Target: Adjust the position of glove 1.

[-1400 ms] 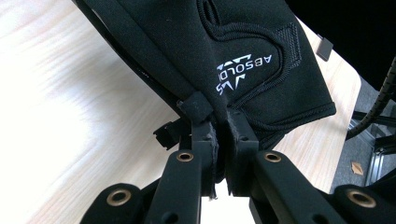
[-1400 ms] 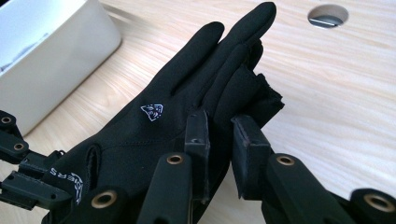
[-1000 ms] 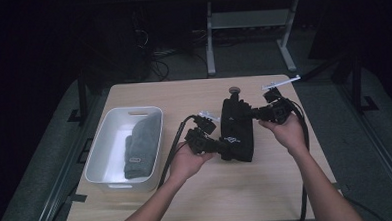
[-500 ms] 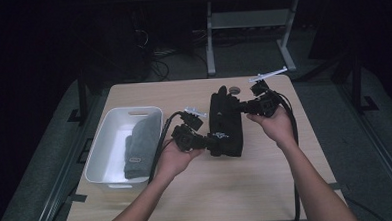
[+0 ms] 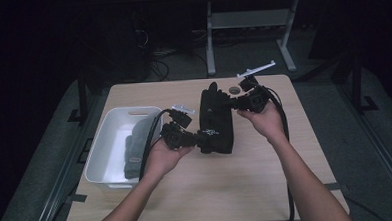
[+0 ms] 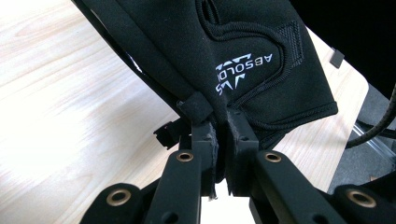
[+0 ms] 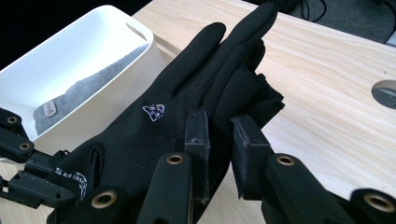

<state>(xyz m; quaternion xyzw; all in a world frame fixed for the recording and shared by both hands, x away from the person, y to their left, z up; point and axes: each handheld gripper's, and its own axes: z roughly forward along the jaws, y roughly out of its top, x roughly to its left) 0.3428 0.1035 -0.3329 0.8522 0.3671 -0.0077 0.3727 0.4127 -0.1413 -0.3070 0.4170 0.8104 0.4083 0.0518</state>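
Tools (image 5: 201, 137) (image 5: 231, 105) both pinch the black glove (image 5: 215, 120) (white bin (image 5: 102, 154) beside, grey cloth (image 5: 135, 148) inside).

Left tongs (image 5: 201, 136) clamped shut, right tongs (image 5: 232, 105) pinched nearly shut, both forearms angled inward

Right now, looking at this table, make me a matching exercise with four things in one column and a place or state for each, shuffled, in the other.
Things:
1. black glove
2. grey glove
3. white bin
4. round hole

Places or states:
A. lying inside the bin
B. cut into the tabletop near the far edge
C. held between the left gripper and the right gripper
D. standing on the table's left part

Pairs: 1-C, 2-A, 3-D, 4-B
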